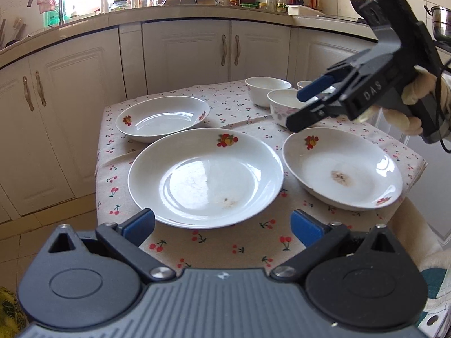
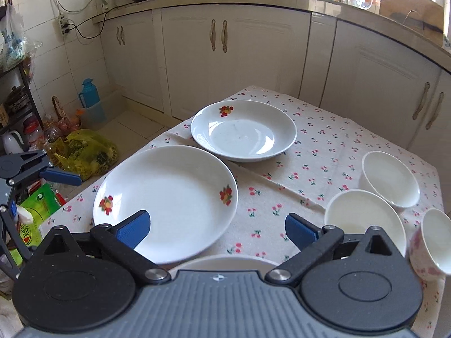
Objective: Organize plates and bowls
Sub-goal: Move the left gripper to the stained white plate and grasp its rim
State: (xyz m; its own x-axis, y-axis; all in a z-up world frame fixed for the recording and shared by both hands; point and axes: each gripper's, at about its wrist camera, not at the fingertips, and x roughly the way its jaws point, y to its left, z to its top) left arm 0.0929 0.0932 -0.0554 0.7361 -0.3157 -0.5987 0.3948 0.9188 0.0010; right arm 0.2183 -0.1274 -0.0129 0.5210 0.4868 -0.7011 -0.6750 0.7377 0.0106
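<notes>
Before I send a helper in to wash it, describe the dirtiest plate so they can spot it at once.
Find the small table with the cherry-print cloth in front of the white cabinets. Three white plates with fruit decals lie on it; take the plate nearest the bowls. Only it has a brown stain dead centre and a chipped near rim.

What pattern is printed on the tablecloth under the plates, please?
Small red cherries with green stems on a cream tablecloth, clearest in the left wrist view.

Two plates (image 2: pixel 166 200) and three bowls (image 2: pixel 390 178) on cherry-print cloth (image 2: pixel 318 146).
</notes>
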